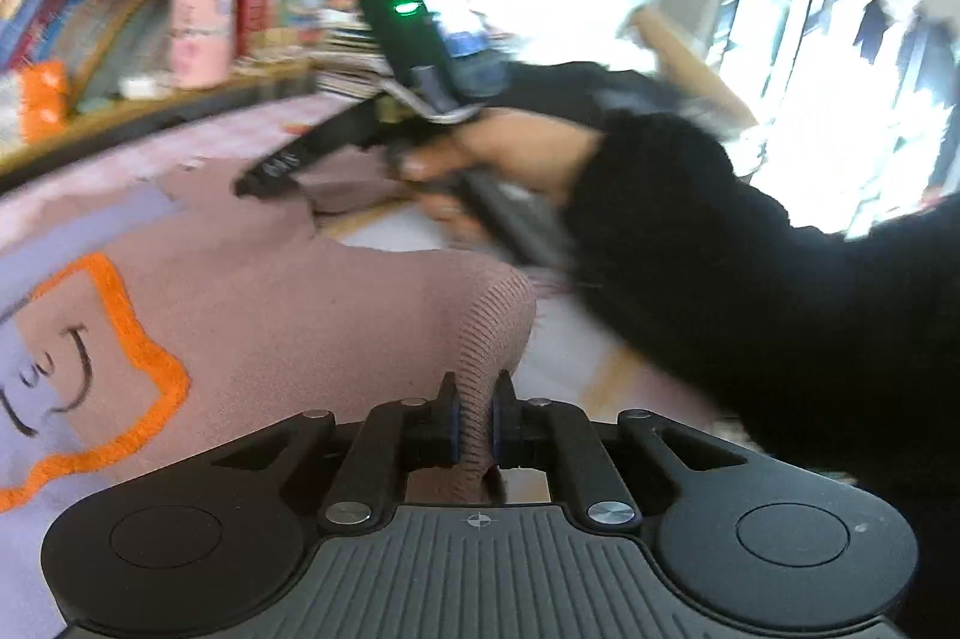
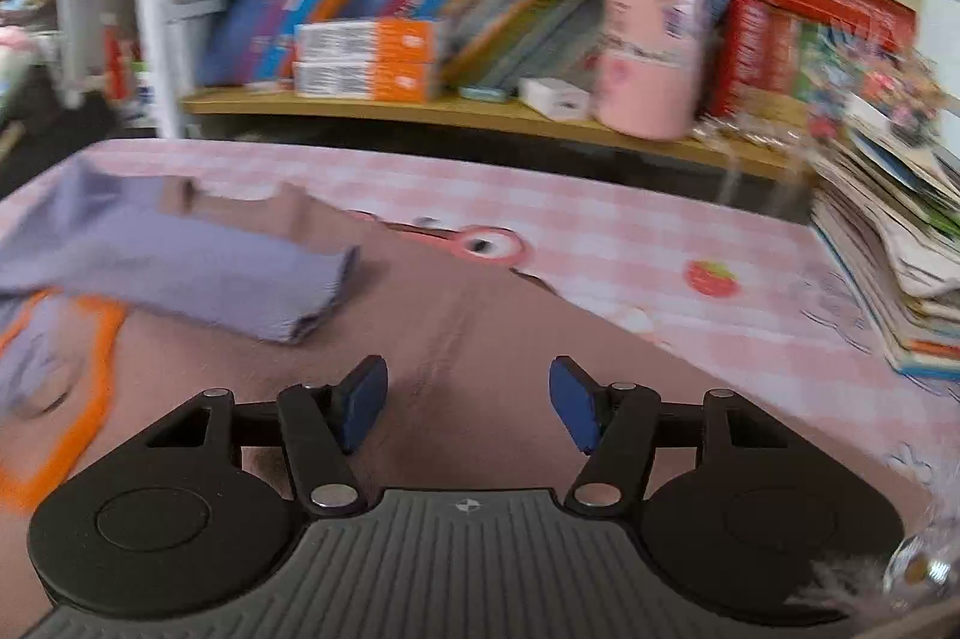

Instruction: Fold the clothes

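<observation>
**Sweater cuff pinched for the sleeve fold**

Sweater [image 1: 252, 291], dusty pink with a lilac panel and orange outline, lies spread on the counter [image 2: 648, 243], which wears a pink checked cloth. Left gripper [image 1: 477, 420] has its fingers clamped on the ribbed pink cuff [image 1: 486, 333] of 1 sleeve, the fabric visibly squeezed between the blue pads. Right gripper [image 2: 468, 402] hovers over the pink body of the garment with its fingers apart and nothing between them.

Judged step: carrying the pinched sleeve across the body. It is best done by keeping the cuff lifted just clear of the cloth, drawing it inward in 1 smooth sweep, and using the free gripper to pin the shoulder so the body does not drag.

Left wrist view alone shows the clamp on the cuff and the person's hand [image 1: 516, 153] in a black sleeve. Right wrist view alone shows the lilac sleeve [image 2: 198, 267] already laid over the chest, and the bookshelf [image 2: 480, 111] behind.
</observation>
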The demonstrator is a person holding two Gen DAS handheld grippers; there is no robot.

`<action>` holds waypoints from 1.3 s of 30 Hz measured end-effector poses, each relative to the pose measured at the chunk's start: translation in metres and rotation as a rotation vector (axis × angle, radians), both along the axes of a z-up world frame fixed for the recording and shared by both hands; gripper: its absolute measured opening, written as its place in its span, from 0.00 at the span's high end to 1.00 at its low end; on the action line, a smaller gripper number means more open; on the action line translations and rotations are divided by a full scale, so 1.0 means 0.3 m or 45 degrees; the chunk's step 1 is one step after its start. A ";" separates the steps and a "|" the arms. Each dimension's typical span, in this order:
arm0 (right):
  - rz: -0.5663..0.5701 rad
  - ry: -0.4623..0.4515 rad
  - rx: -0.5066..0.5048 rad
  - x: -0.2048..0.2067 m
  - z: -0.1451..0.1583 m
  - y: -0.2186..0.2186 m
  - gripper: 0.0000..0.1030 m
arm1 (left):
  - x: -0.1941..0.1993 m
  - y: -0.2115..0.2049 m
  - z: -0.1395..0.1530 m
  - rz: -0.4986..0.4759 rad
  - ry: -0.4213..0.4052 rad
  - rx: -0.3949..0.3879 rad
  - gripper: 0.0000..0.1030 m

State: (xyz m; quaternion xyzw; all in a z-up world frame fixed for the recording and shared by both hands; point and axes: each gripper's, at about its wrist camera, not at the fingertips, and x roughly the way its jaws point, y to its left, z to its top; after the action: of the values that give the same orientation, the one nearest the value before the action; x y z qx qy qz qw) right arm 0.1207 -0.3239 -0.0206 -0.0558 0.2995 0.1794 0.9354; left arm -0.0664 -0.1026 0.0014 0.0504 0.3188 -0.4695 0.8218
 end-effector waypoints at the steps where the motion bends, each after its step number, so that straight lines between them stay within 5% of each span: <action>1: -0.016 0.010 0.008 0.006 -0.005 -0.012 0.43 | -0.003 0.016 0.002 -0.012 0.010 -0.025 0.83; 5: -0.011 -0.005 0.054 0.000 0.006 -0.032 0.43 | -0.013 0.121 0.053 0.095 -0.022 -0.109 0.76; 8: 0.082 -0.050 0.086 -0.035 0.036 -0.006 0.43 | -0.013 0.240 0.123 0.346 -0.150 -0.107 0.48; 9: 0.113 -0.061 0.089 -0.045 0.043 0.011 0.43 | -0.009 0.270 0.137 0.463 -0.202 -0.054 0.35; 13: 0.171 -0.088 0.005 -0.076 0.041 0.078 0.45 | 0.073 0.366 0.122 0.936 -0.304 0.247 0.36; 15: 0.159 -0.078 -0.003 -0.074 0.038 0.082 0.51 | 0.116 0.377 0.095 1.046 -0.355 0.353 0.41; 17: 0.131 -0.066 0.003 -0.075 0.036 0.078 0.57 | 0.145 0.328 0.075 1.012 -0.396 0.403 0.54; 22: 0.076 -0.033 0.030 -0.120 0.018 0.042 0.71 | 0.204 0.059 0.054 0.661 -0.552 0.497 0.55; 27: 0.066 0.024 0.038 -0.102 -0.009 0.029 0.77 | 0.338 -0.179 0.024 0.470 -0.609 0.545 0.57; 31: 0.079 0.021 0.042 -0.101 -0.015 0.022 0.77 | 0.432 -0.266 -0.027 0.401 -0.620 0.627 0.79; 39: 0.068 0.009 0.012 -0.106 -0.016 0.023 0.77 | 0.477 -0.308 -0.097 0.366 -0.659 0.783 0.75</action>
State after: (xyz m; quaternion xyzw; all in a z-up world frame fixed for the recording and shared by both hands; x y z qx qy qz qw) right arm 0.0889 -0.3169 -0.0255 -0.0586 0.3003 0.2058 0.9295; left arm 0.0768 -0.1951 -0.0276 0.3644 0.2307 -0.2051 0.8786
